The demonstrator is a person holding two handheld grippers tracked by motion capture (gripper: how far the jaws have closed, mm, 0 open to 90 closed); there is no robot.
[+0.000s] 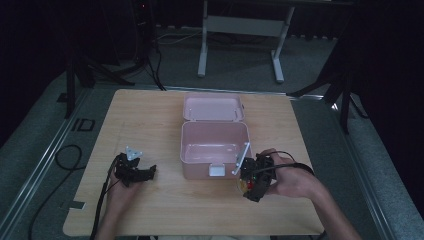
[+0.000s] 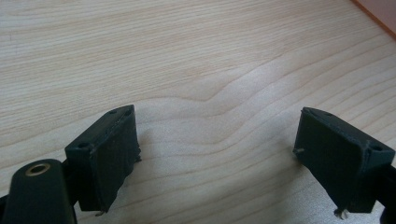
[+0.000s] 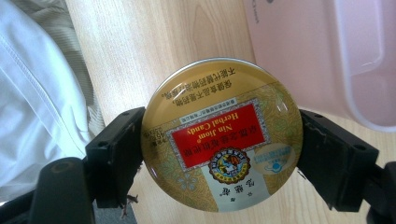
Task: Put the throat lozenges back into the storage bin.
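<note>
On the counter [image 1: 165, 205] we see the pink box [image 1: 214, 145] open at centre, probably to receive the tin [image 3: 222, 135]. Our right claw [image 1: 254, 181] clamps it just right of the box; our left claw [image 1: 136, 172] rests apart, empty.

The candy tin's [image 3: 222, 135] side edges are hidden behind the fingers [image 3: 116, 154].

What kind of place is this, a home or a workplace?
Probably a lab or recording studio, not a home. The light wooden table stands on grey carpet among black tripod stands, loose black cables lie on the floor, and dark curtains close the back.
</note>
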